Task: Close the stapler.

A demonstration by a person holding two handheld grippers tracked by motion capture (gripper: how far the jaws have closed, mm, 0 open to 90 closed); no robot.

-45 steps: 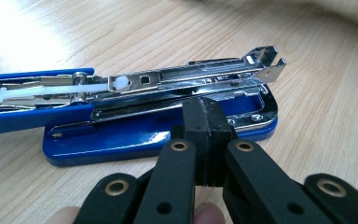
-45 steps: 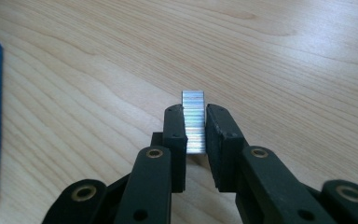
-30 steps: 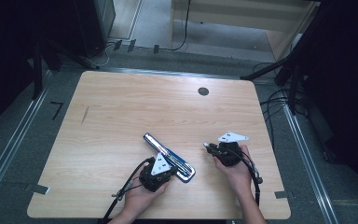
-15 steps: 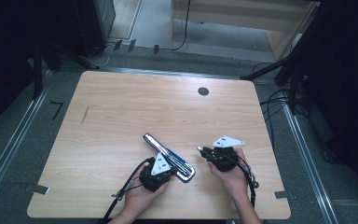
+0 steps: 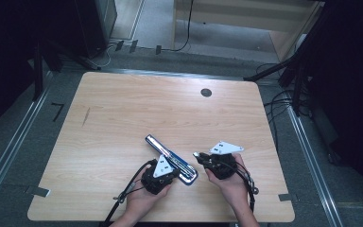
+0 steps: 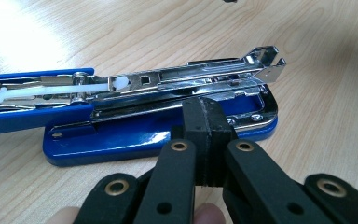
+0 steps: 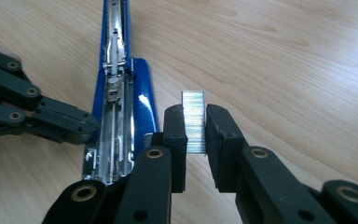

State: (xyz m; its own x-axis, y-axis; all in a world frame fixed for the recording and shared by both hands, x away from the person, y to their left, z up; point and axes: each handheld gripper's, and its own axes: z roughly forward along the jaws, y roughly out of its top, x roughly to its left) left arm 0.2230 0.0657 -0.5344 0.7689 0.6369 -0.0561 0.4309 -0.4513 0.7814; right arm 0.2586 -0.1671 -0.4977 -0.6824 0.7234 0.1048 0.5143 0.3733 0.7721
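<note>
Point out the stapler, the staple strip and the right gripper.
stapler (image 6: 121, 135), left gripper view, blue base.
staple strip (image 7: 194, 116), right gripper view, upper half.
right gripper (image 7: 196, 140), right gripper view, between its fingertips.

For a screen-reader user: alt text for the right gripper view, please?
The right hand-held gripper pinches a strip of staples beside an opened blue stapler on a wooden table. The left hand-held gripper touches the stapler's edge.

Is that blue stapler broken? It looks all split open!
Not broken, it seems. The blue stapler lies with its top swung open, baring the metal staple channel. The right gripper holds a strip of staples beside it; the left gripper is shut against the stapler's base.
</note>
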